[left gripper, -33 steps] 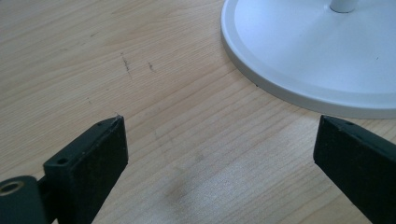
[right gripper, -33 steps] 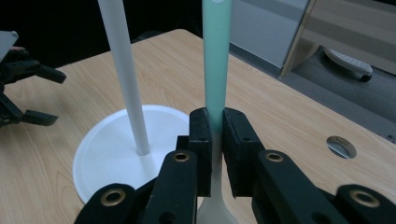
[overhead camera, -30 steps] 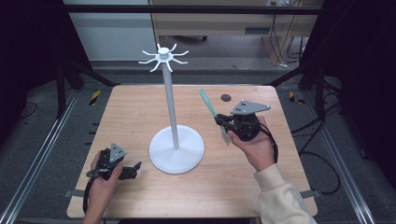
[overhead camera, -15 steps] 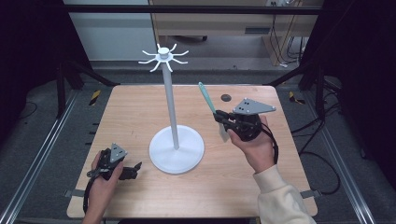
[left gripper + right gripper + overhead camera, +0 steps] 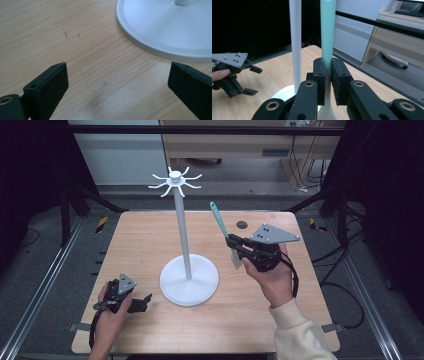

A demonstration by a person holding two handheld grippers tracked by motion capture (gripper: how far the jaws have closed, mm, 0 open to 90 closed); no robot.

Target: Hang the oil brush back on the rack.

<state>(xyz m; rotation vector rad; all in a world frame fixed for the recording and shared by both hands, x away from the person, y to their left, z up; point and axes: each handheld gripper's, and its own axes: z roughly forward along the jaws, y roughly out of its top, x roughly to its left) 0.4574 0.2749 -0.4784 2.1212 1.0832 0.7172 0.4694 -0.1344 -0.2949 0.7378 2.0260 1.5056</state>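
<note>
Right claw [image 5: 234, 241] pinching teal-handled spatula [image 5: 218, 218] upright, above bench [image 5: 135, 245], just right of rack pole [image 5: 182, 235]. Left claw [image 5: 145, 301] spread, idle. Next: probably hang the handle on a hook [image 5: 192, 177]; handle's end hole barely visible.

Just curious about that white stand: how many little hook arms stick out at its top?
8, I think, fanned around the hub atop the white stand. The hook arms are small; one may hide behind the hub.

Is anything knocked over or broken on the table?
Nothing stands out. The white stand is upright on the table, the right tool is clamped on a teal spatula that leans a little, and the left tool rests open.
</note>
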